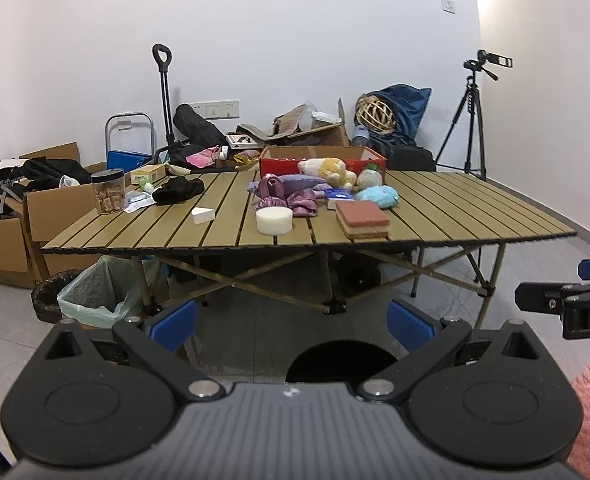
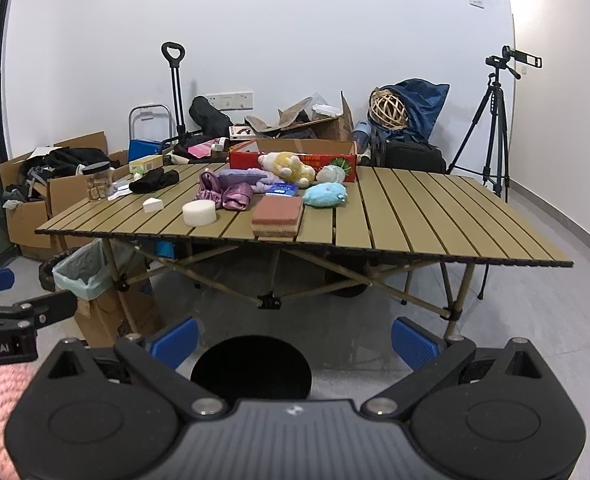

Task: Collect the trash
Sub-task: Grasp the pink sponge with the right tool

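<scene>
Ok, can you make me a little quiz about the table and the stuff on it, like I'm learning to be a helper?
1. True or false: the round white sponge lies on the folding table.
2. Which stands nearest the table's front edge? A) the clear jar B) the red and tan sponge block C) the blue plush toy
3. Fill in: the bin with the pale green bag stands on the floor, under the table's ____ corner.

Key
1. True.
2. B.
3. Left. Both the left gripper and the right gripper are open and hold nothing.
</scene>
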Demonstrator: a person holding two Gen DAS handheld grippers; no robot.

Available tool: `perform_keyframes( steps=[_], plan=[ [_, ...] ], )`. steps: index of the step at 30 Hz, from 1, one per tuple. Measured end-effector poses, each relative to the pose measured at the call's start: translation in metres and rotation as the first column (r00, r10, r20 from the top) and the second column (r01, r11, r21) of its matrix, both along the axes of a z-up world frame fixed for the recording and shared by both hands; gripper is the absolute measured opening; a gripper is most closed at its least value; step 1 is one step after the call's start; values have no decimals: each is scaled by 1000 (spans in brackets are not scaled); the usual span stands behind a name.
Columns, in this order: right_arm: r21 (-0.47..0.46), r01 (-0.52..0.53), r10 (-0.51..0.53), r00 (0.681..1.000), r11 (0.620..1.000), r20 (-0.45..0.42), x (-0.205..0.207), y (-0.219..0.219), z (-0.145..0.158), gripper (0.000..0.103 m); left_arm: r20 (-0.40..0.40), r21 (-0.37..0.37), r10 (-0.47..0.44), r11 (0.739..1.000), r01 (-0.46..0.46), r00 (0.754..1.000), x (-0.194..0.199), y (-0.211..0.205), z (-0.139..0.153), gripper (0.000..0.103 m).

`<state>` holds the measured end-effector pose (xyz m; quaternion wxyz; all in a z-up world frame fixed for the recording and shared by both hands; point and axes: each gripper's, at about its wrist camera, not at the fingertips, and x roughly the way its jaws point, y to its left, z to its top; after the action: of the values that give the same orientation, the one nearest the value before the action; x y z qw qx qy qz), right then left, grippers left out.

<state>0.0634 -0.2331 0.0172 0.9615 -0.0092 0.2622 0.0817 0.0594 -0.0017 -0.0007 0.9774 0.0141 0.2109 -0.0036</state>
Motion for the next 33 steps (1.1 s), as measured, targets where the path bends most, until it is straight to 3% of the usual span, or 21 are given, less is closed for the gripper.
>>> perform_keyframes(
  steps=[22, 33],
  plan=[
    [41, -39, 38, 999, 998, 37, 154, 26, -20, 103, 35, -31, 94, 995, -93, 995, 143, 16, -9, 103],
    [24, -38, 36, 996, 999, 76, 238, 53, -43, 103, 51, -64, 211, 976, -207, 976, 215, 38, -23, 103]
  ],
)
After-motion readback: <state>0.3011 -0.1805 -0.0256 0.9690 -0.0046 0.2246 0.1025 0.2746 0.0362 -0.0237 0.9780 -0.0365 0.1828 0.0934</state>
